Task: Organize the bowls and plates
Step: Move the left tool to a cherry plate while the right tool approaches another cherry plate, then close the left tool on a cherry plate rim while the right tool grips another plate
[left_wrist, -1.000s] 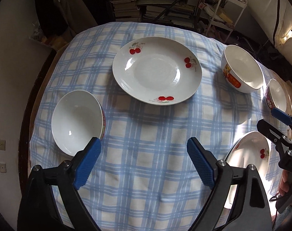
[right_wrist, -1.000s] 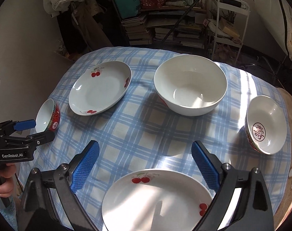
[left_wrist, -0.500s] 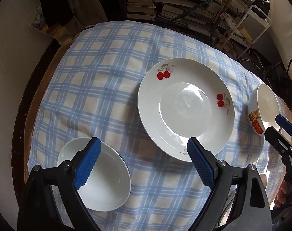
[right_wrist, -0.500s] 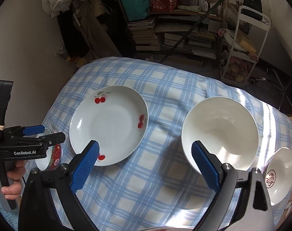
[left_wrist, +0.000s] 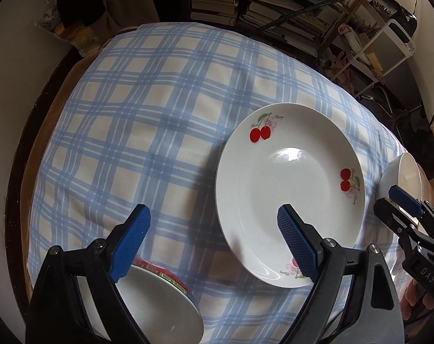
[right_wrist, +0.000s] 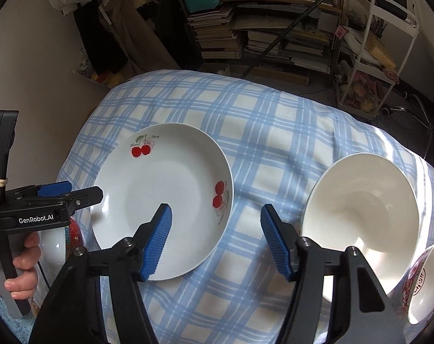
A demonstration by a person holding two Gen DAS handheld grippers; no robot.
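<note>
A white cherry-print plate lies on the blue checked tablecloth; it also shows in the right wrist view. My left gripper is open and empty above the plate's left rim, with a red-rimmed bowl under its left finger. My right gripper is open and empty over the plate's right rim. A large white bowl sits to its right, and a small bowl with a red mark lies beyond that.
The round table's dark edge runs along the left. Shelves of stacked books and a white wire cart stand behind the table. The large white bowl's rim shows at the right of the left wrist view.
Both grippers have moved forward and left over the table. The cherry plate now lies under both. The near plate has dropped out of view. Both grippers stay open.
</note>
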